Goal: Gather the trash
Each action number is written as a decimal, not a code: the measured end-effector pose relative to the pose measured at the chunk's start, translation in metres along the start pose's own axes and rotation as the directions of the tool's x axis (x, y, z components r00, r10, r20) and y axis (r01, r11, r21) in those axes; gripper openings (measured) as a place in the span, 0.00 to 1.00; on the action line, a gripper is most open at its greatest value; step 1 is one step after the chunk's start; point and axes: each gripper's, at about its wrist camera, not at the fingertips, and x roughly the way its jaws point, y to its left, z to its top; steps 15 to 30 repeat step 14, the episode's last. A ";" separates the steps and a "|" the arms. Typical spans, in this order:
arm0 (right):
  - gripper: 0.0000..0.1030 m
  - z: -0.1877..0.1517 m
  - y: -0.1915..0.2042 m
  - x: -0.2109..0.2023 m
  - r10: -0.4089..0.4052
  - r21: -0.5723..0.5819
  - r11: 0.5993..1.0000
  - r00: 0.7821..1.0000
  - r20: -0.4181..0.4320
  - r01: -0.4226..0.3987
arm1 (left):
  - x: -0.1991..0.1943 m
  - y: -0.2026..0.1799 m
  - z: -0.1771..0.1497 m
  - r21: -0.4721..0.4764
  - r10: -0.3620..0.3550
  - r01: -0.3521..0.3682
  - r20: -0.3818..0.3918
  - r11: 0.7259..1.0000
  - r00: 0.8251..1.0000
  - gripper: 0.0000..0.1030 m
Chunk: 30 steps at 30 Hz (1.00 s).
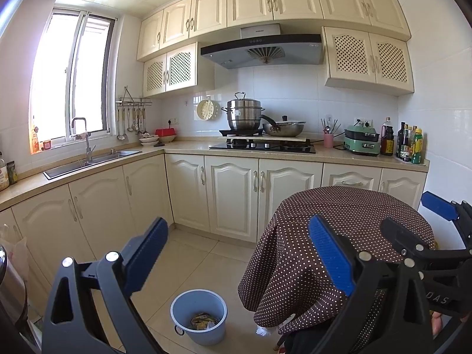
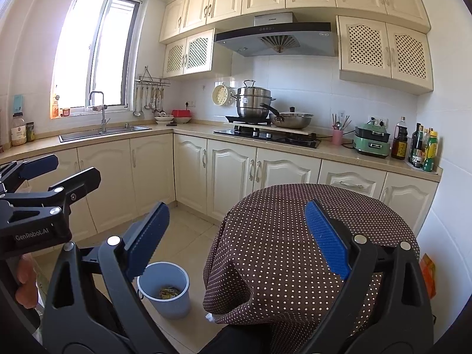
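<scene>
We hold both claws, left point(image 1: 236, 253) and right point(image 2: 236, 239), spread and empty. Bin point(image 1: 199, 315) at 6 o'clock already holds wrappers point(image 1: 203, 321); we judge collection nearly finished, as no loose trash shows.

Floor point(image 1: 188, 253) open around bucket point(image 1: 199, 315); table point(image 1: 339, 236) crowds right.

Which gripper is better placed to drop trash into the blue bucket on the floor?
Probably left: the blue bucket sits almost straight between the left gripper fingers, open and empty, and off-centre for the right gripper.
</scene>
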 end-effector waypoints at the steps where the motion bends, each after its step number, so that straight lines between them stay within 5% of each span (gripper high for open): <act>1: 0.89 -0.001 0.000 0.001 0.001 0.001 1.000 1.000 -0.002 -0.001 | 0.001 0.000 0.000 0.000 0.001 -0.001 -0.002 1.000 1.000 0.92; 14: 0.90 -0.017 -0.032 0.042 -0.045 0.004 0.999 0.994 -0.095 0.046 | 0.052 0.002 -0.020 0.019 0.069 -0.068 -0.131 0.998 0.989 0.92; 30: 0.90 -0.017 -0.032 0.042 -0.045 0.004 0.999 0.994 -0.095 0.046 | 0.052 0.002 -0.020 0.019 0.069 -0.068 -0.131 0.998 0.989 0.92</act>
